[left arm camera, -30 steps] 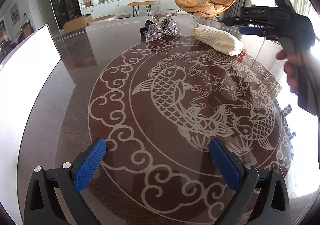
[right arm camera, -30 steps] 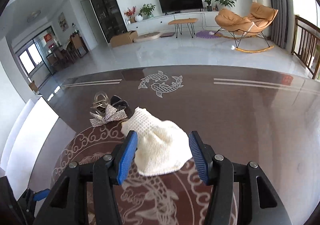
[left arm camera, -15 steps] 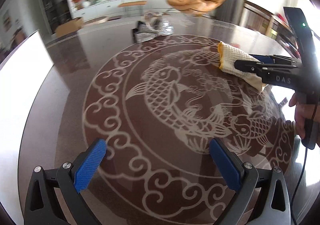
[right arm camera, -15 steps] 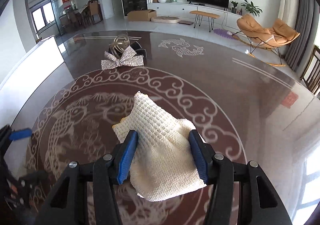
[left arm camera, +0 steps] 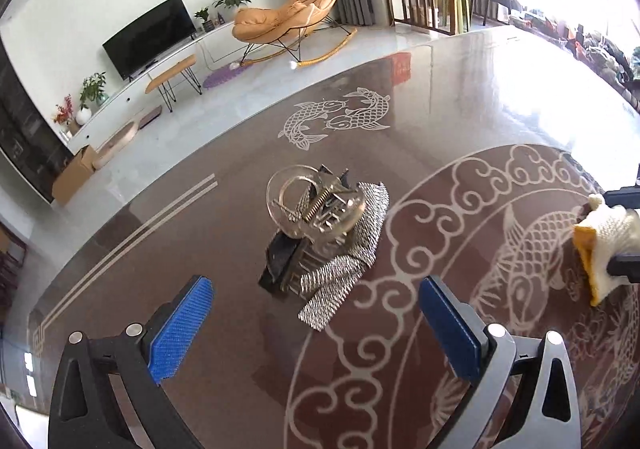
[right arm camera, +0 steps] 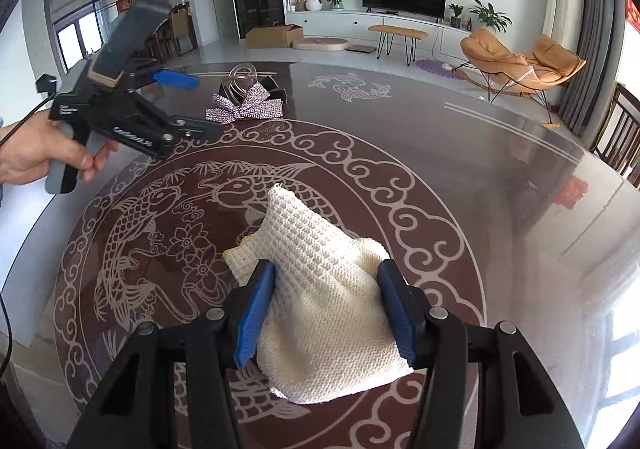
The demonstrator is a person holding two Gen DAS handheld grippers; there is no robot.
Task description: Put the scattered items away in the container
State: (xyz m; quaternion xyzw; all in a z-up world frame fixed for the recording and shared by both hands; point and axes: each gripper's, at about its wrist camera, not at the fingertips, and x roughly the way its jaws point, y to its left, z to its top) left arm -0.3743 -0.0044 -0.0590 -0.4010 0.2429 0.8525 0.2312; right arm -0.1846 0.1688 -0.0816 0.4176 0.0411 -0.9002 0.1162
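my right gripper (right arm camera: 326, 313) is angled down toward the bench (right arm camera: 480, 169), its blue fingers (right arm camera: 256, 309) closed partway and pinching one cream knitted cloth (right arm camera: 320, 289), bunched between them with its corners drooping. my left gripper (left arm camera: 316, 329) hangs over the bench with its ribbed blue fingers (left arm camera: 180, 329) spread wide and holding nothing. at its 12 o'clock lies a small heap: one silver mesh bow (left arm camera: 348, 261), one clear round clip with a metal spring (left arm camera: 316, 205), and one dark piece (left arm camera: 282, 257) beneath. the glossy brown bench carries pale fish and cloud engraving.
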